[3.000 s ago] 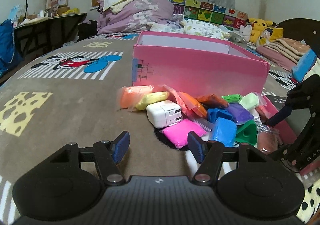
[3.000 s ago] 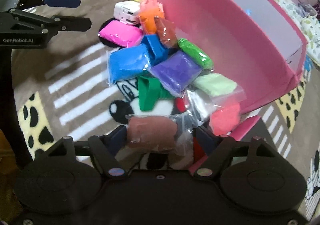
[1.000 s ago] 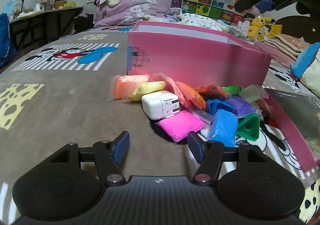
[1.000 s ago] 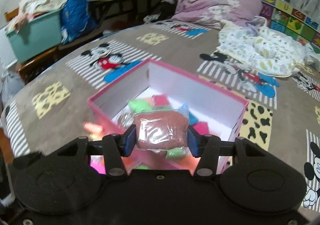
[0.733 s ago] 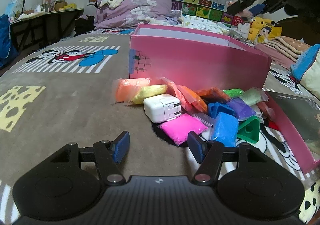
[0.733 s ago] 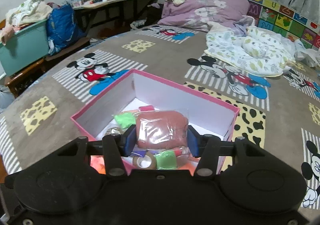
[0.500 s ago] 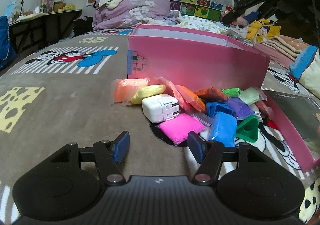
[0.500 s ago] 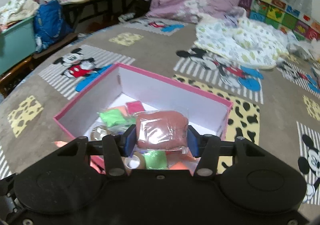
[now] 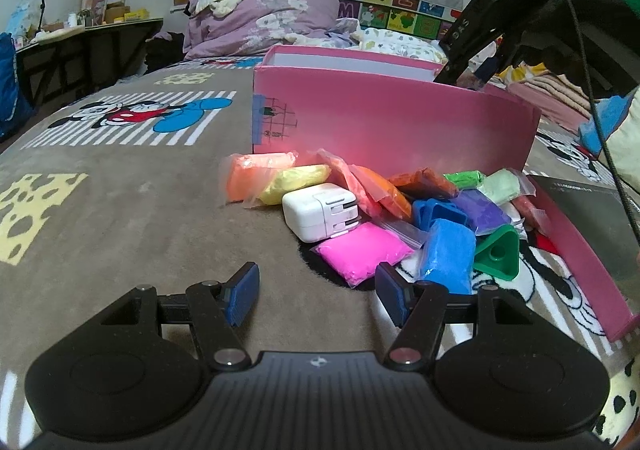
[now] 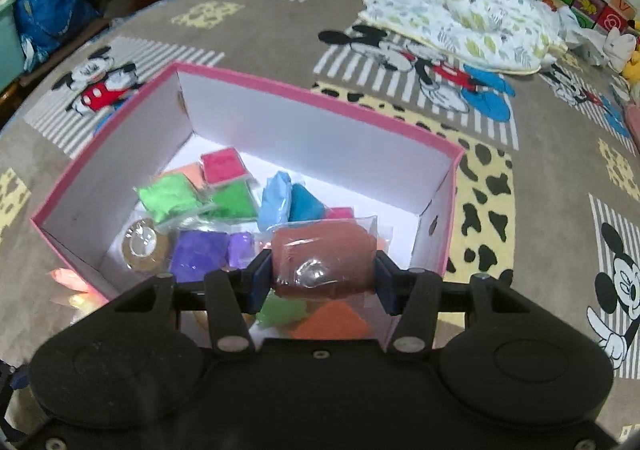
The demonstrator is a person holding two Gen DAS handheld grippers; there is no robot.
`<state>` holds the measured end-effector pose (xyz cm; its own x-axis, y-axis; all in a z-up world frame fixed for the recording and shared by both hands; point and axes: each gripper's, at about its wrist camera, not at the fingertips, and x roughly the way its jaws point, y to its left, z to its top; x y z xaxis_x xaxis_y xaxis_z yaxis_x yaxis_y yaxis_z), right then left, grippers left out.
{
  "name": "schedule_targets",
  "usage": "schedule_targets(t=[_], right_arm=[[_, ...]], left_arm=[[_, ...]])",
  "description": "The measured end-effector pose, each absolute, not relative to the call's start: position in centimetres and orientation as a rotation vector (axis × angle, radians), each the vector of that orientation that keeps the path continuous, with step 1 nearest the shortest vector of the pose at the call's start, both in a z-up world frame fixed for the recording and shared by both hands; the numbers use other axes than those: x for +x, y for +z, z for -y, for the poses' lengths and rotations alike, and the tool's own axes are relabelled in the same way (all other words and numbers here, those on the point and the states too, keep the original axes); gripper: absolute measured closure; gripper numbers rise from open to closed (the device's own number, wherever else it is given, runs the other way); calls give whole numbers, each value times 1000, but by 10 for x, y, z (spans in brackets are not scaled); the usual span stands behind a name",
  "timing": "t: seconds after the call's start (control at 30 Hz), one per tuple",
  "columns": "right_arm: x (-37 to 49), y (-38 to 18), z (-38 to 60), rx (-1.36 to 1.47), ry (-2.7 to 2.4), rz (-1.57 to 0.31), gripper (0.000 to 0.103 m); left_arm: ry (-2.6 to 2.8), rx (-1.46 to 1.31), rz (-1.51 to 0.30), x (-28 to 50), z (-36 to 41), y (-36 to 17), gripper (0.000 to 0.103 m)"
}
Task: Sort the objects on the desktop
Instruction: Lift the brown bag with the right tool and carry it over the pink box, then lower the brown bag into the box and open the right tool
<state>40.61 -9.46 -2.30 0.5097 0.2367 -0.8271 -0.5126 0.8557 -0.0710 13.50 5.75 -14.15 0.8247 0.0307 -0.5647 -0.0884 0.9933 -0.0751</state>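
Brown clay packet (image 10: 323,258) clamped in right tongs (image 10: 318,280) above pink box (image 10: 256,153), left tongs (image 9: 316,292) apart.

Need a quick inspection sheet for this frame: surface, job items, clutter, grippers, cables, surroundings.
Surface: brown cartoon-print rug.
Job's things: pink box open, already holding several clay packets and a tape roll; brown clay packet held above its near end; more packets, such as the pink clay packet, piled outside the box with a white charger and a green triangular mold.
Clutter: box lid lying beside the pile.
Grippers: left gripper open, empty, short of the pile; right gripper shut on the brown packet.
Cables: black cable hanging from the right gripper.
Surroundings: bedding heap, desk.
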Motion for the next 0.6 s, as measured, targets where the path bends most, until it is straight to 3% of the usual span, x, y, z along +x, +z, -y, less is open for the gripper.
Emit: schedule_targets(t=[0.6], right_arm=[[424, -56, 75, -414, 443, -1050, 48]], left_arm=[[63, -82, -610, 144, -58, -151, 40]])
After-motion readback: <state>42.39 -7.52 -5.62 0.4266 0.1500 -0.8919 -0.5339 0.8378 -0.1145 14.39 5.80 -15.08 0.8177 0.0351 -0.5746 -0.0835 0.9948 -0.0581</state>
